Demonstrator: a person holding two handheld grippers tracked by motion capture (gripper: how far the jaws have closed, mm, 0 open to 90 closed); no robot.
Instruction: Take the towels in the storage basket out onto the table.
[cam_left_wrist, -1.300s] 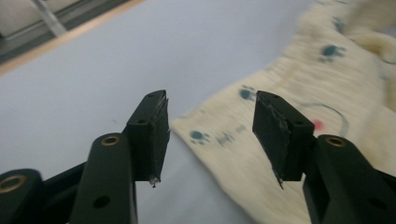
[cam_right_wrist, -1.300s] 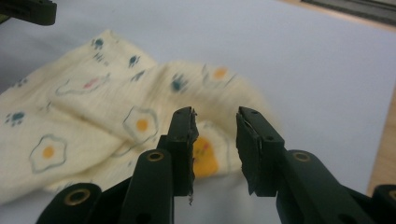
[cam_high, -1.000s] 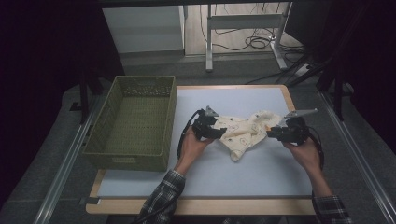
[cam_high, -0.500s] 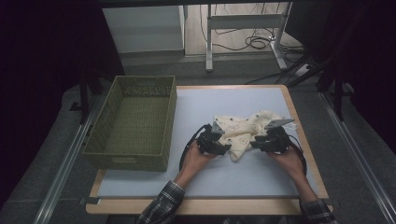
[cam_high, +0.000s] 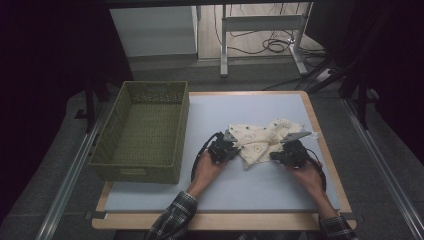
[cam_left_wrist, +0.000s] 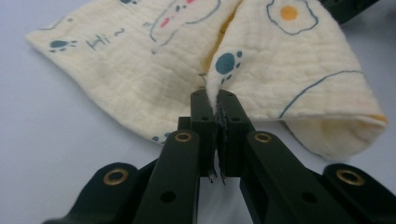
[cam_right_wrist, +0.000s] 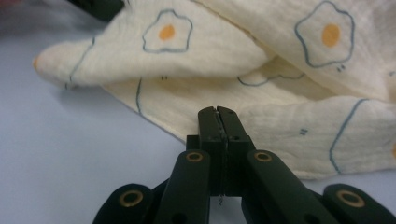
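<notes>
A cream cloth (cam_high: 260, 137) printed with fried eggs and blue doodles lies bunched on the pale blue table top (cam_high: 250, 185), right of the middle. My left gripper (cam_high: 233, 146) is at its left edge, my right gripper (cam_high: 275, 156) at its near right edge. In the left gripper view the left gripper (cam_left_wrist: 215, 100) is shut, with a fold of the cloth (cam_left_wrist: 289, 84) pinched between the jaws. In the right gripper view the right gripper (cam_right_wrist: 218, 114) is shut on the edge of a lower layer of the cloth (cam_right_wrist: 261, 51). Both jaw pairs sit low over the table.
An empty green woven basket (cam_high: 140, 132) stands on the left part of the table, close to my left hand. The table's wooden rim (cam_high: 320, 135) runs just right of the cloth. Beyond the table are a desk frame (cam_high: 260, 30) and cables on the floor.
Both grippers have come toward the table's near edge and closer together, pulling the cloth with them and bunching it. In the last half second they have hardly moved.
</notes>
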